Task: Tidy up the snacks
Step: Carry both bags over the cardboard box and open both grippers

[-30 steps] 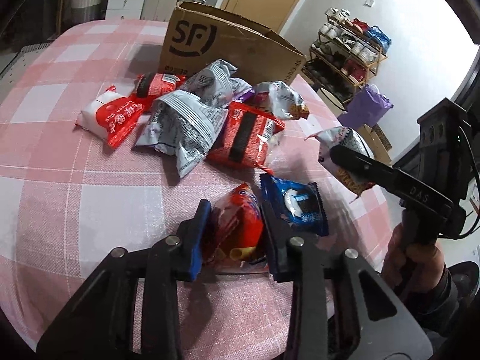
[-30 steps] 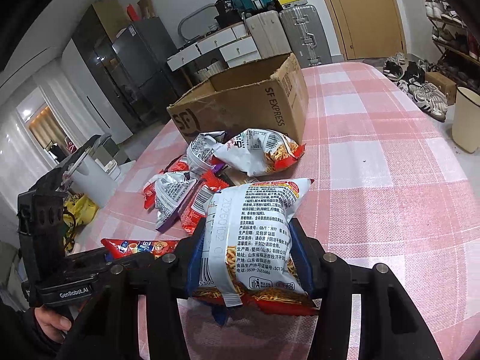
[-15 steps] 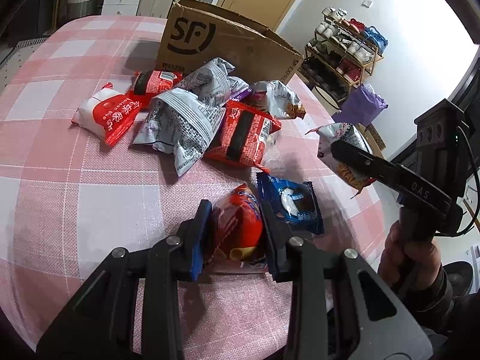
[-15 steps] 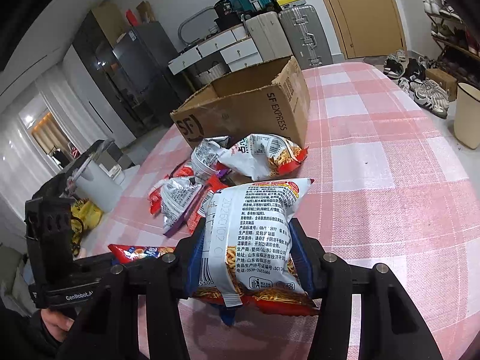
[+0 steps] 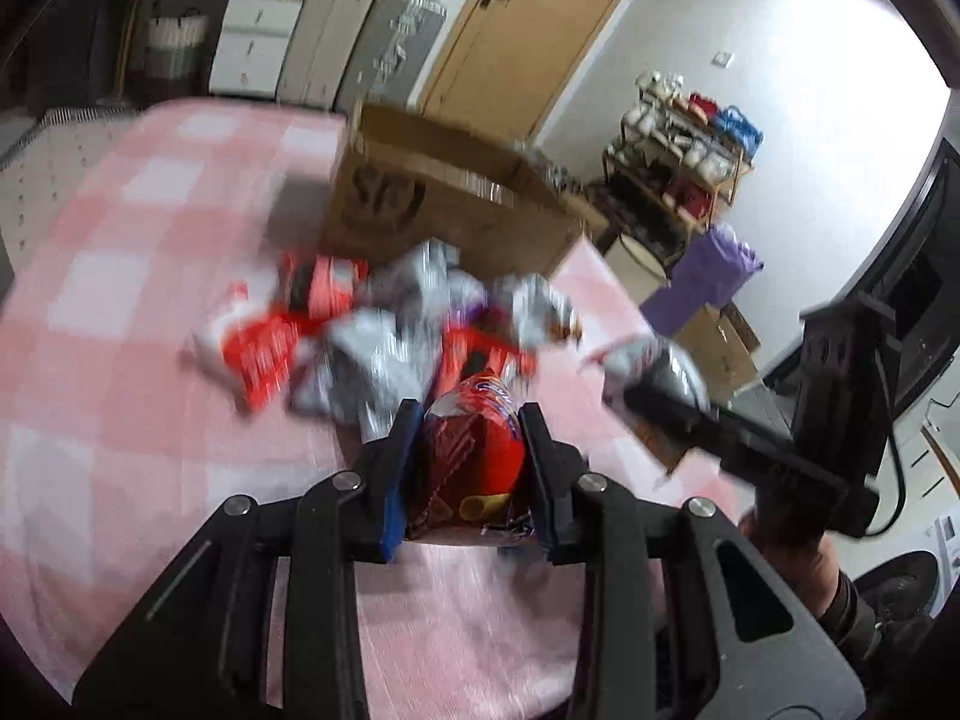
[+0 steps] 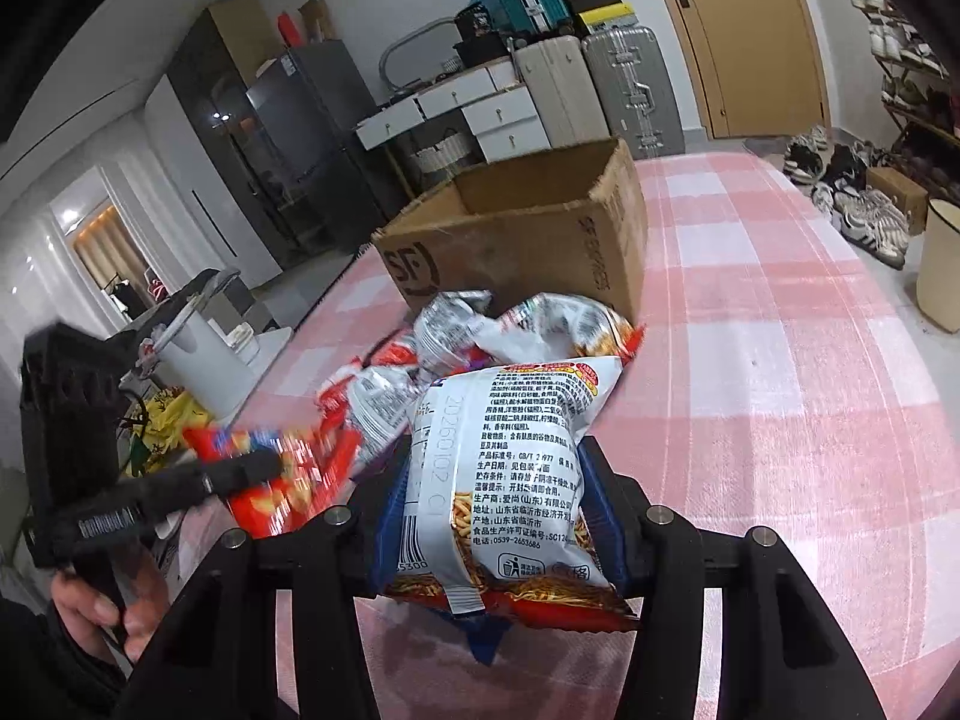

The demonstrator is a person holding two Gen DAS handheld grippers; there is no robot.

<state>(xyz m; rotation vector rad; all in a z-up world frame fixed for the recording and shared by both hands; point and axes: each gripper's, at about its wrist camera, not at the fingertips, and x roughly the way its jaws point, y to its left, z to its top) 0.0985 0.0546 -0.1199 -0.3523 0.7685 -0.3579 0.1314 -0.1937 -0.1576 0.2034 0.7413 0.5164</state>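
Note:
My left gripper (image 5: 469,420) is shut on a red snack packet (image 5: 474,462), held above the pink checked tablecloth (image 5: 120,420); this view is blurred. The right wrist view shows the same left gripper (image 6: 240,471) and its red packet (image 6: 288,486) at the left. My right gripper (image 6: 497,468) is shut on a white bag of noodle sticks (image 6: 504,438). In the left wrist view that right gripper (image 5: 666,402) holds the bag (image 5: 654,363) at the right. A pile of silver and red packets (image 6: 456,324) lies before the open cardboard box (image 6: 516,240), also seen as the box (image 5: 438,204).
A blue packet corner (image 6: 486,645) peeks out under the white bag. Beyond the table's right edge stand a shoe rack (image 5: 684,144) and a purple bag (image 5: 708,276). A white bin (image 6: 198,360) stands off the left edge. Drawers and suitcases line the far wall.
My left gripper has risen with the red packet, lifting it off the cloth next to the blue packet. The right gripper and its white bag have stayed about where they were.

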